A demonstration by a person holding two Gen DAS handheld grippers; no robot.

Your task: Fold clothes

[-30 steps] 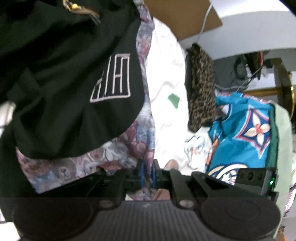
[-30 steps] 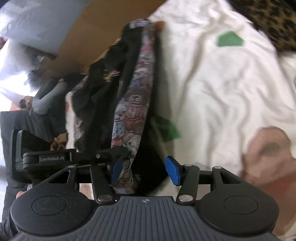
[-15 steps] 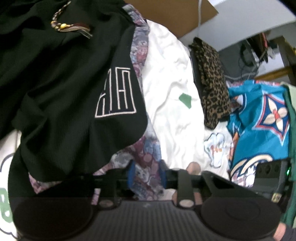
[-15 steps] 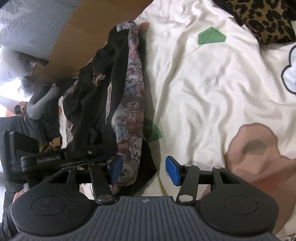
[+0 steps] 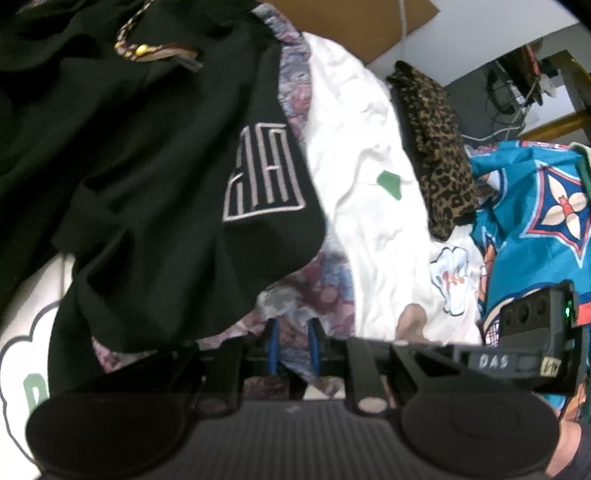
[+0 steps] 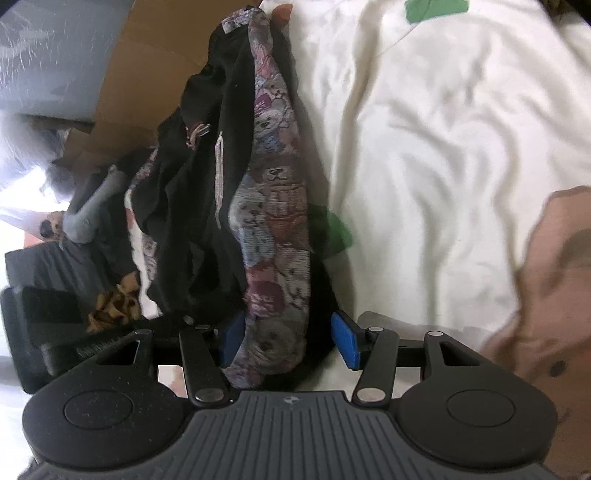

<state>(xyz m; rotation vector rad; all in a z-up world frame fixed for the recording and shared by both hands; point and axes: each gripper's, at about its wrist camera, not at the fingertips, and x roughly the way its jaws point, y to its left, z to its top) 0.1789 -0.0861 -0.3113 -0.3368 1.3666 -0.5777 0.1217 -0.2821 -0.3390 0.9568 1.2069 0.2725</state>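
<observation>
A black garment (image 5: pixel 155 155) with a bear-print lining (image 5: pixel 325 284) and a pale embroidered logo (image 5: pixel 264 173) lies on a white printed sheet (image 5: pixel 369 177). My left gripper (image 5: pixel 292 345) is shut on the bear-print hem, the blue pads pinching the cloth. In the right wrist view the same garment (image 6: pixel 207 173) stands bunched, its bear-print edge (image 6: pixel 273 236) running between my right gripper's (image 6: pixel 288 339) open blue pads; the pads stand apart from the cloth on the right side.
A leopard-print garment (image 5: pixel 436 147) and a teal patterned garment (image 5: pixel 535 229) lie at the right on the sheet (image 6: pixel 443 147). Brown cardboard (image 5: pixel 354 22) stands at the far edge, and it shows in the right wrist view (image 6: pixel 147 66). A grey sock (image 6: pixel 92 206) lies left.
My left gripper opened around the bear-print hem half a second ago and has closed on it again. My right gripper has moved closer, so the bear-print edge now sits between its pads.
</observation>
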